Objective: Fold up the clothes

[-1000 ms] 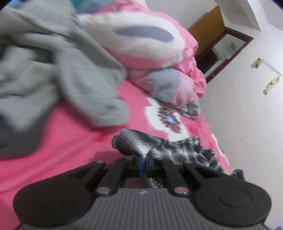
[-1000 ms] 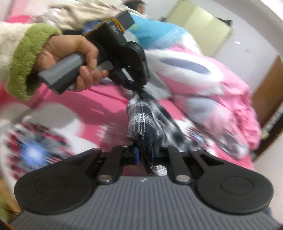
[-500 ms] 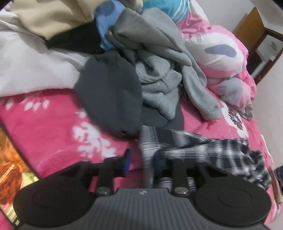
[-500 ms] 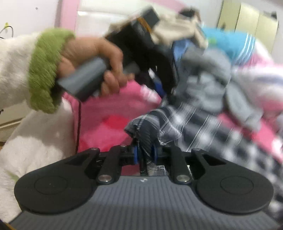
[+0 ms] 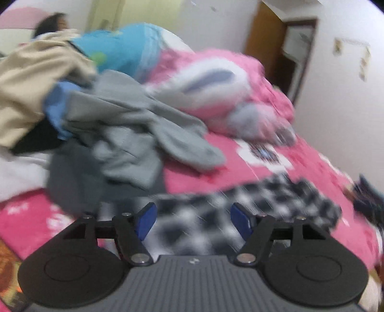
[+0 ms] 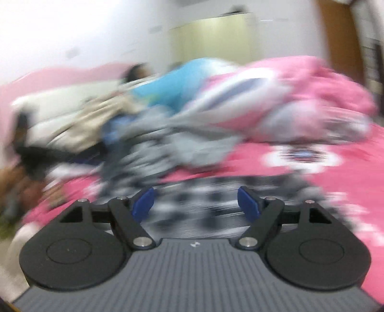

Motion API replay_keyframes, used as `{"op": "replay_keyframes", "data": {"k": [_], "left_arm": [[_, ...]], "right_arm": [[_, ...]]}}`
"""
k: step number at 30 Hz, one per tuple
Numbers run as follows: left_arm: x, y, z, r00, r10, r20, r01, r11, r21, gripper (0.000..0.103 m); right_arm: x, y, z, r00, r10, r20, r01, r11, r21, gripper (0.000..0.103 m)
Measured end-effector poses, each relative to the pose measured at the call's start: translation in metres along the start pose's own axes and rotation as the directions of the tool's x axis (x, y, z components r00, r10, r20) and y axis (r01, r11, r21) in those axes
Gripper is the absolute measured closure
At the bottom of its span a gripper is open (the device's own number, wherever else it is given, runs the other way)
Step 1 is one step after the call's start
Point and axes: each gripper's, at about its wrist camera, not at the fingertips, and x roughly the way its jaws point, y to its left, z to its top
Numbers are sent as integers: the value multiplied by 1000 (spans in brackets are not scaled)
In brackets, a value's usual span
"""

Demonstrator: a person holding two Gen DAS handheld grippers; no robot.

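A black-and-white plaid garment [image 5: 252, 204] lies spread on the pink bedspread [image 5: 312, 172], blurred in both wrist views. My left gripper [image 5: 193, 219] hovers just over its near edge, jaws opening wide, blue pads clear of the cloth. In the right wrist view the same plaid garment [image 6: 216, 192] stretches across in front of my right gripper [image 6: 195, 204], whose jaws are also opening with nothing pressed between the pads. The cloth lies beyond and below both pairs of fingers.
A heap of clothes lies behind: a grey sweatshirt [image 5: 144, 134], a dark grey garment [image 5: 72, 182], beige [image 5: 31, 88] and blue pieces. A pink-and-white quilt [image 5: 228, 91] is bunched at the back right. A person rests at the far left [image 5: 51, 22]. A wooden door [image 5: 271, 43] stands behind.
Both grippers were shut on the plaid garment, holding it up; their jaws have spread and the cloth now lies flat on the bed. The other hand and gripper have left the right wrist view.
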Motion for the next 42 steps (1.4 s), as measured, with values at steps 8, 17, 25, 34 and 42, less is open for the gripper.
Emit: {"op": "replay_keyframes", "data": {"k": [8,17,25,34,42], "left_arm": [[39,-39,-18,994,19,-110,-8,995,103,33],[66,-43,-33,982,45,-185,-20,990,138,33],[76,-39,-37,978,49,-204,-24,992,125,33],[74,-36,-32,983,37,-182,-18,995,102,34],[87,-34,-26,982,43,-182,-24,994,107,34]], "right_arm": [[43,-128,3,991,-38,-127,68,968,240,25],[96,-166,4,943,148,-298,-56,953,296,25],[126,-165,15,904,240,-355,-147,952,270,35],[128,-172,32,923,279,-265,-185,926,329,90],[153,-181,47,931,256,-259,-182,943,278,90]]}}
